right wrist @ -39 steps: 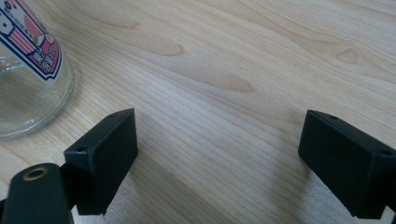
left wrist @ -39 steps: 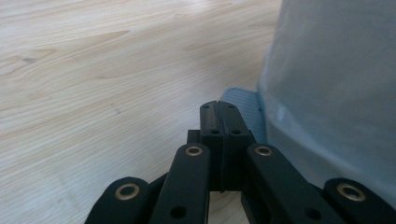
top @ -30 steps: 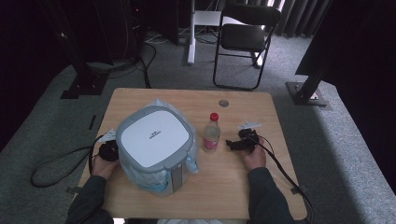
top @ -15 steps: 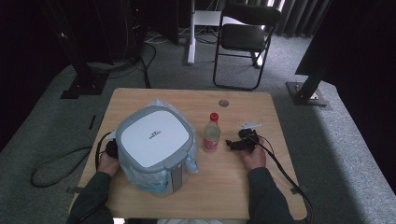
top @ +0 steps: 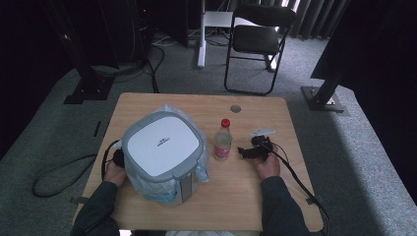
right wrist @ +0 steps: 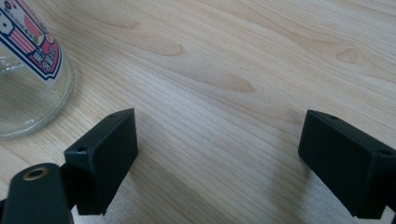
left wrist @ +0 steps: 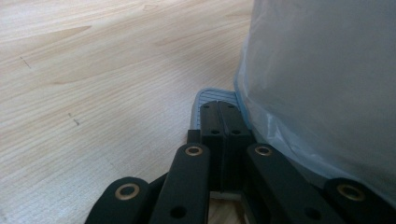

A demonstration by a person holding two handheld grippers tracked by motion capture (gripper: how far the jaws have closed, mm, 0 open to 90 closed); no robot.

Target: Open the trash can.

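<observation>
A grey bin with a white lid (top: 162, 143) and a pale blue bag liner stands left of centre on the wooden table (top: 255, 196). My left gripper (top: 118, 157) is shut at the bin's left side. In the left gripper view its tips (left wrist: 218, 105) rest on a small grey ribbed pedal (left wrist: 212, 94) at the foot of the bag-covered wall (left wrist: 327, 79). A clear bottle (top: 223, 140) with a red cap and a pink label stands right of the bin. My right gripper (top: 248, 150) is open just right of the bottle (right wrist: 28, 70), with bare wood between its jaws (right wrist: 219, 149).
A round cable hole (top: 235, 108) sits near the table's far edge. Cables trail off both sides of the table. A black folding chair (top: 255, 42) and dark stand bases stand on the carpet beyond.
My left gripper has edged slightly right, closer to the bin's base. The right gripper and the bottle have not moved.
</observation>
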